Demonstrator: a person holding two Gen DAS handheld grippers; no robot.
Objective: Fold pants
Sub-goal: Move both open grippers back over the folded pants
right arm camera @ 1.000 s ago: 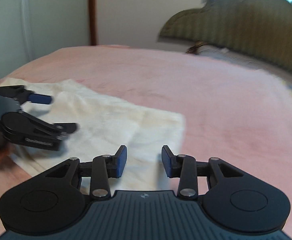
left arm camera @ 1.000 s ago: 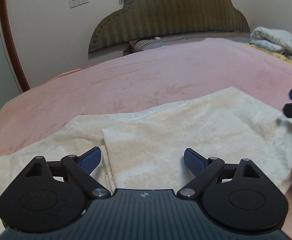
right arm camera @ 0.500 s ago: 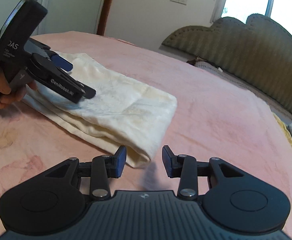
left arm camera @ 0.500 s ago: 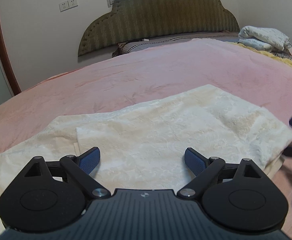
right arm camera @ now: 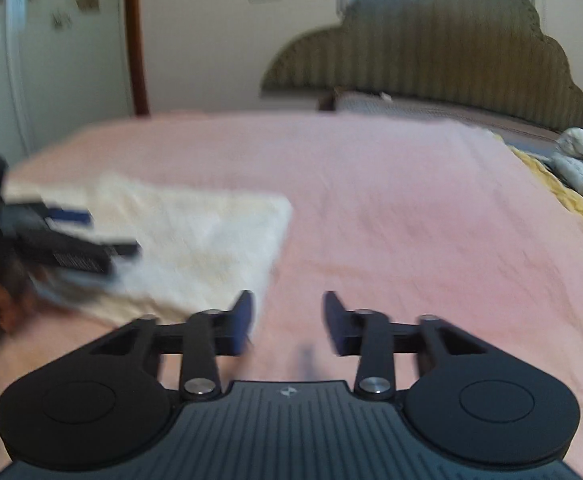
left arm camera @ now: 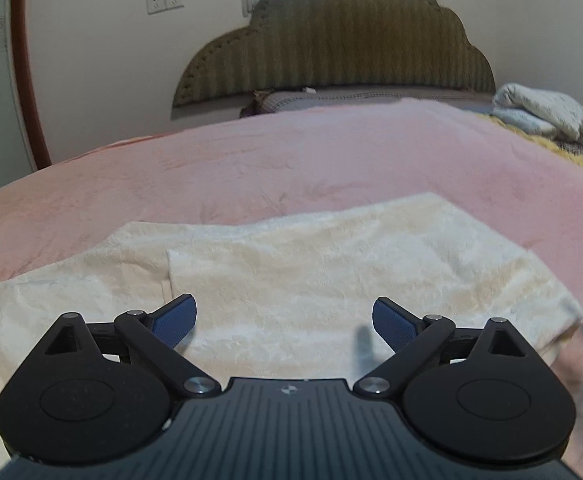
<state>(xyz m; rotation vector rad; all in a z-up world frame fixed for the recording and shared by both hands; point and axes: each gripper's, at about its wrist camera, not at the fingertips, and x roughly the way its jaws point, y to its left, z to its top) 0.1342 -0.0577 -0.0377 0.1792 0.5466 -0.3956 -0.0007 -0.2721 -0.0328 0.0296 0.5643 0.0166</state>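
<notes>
We saw one pair of cream pants (left arm camera: 331, 280) lying on a pink bed (left arm camera: 291, 160), and we take the pants as our landmark. At their left end a single layer spread out toward the bed's left edge. Over their middle and right part a second layer lay folded on top, its cut edge running up the cloth left of centre. Our left claw (left arm camera: 283, 320) hovered directly over the pants, near that folded edge, with its two blue fingers (left arm camera: 173, 320) spread wide and gripping nothing. Right of the pants, our right claw (right arm camera: 287, 320) hung above bare pink bedding just beside the pants' right corner; its two fingers stood apart and held nothing. That view was blurred, so finer detail was lost.

We judged that one fold was in place and both claws were free between folds. The next move probably called for pinching the loose left end, lifting it and laying it over the folded stack, with edges kept square.

We counted one pair of pants, two claws, one padded headboard (left arm camera: 331, 48) far behind the pants, and one bundle of bedding (left arm camera: 539, 112) far to their right.
</notes>
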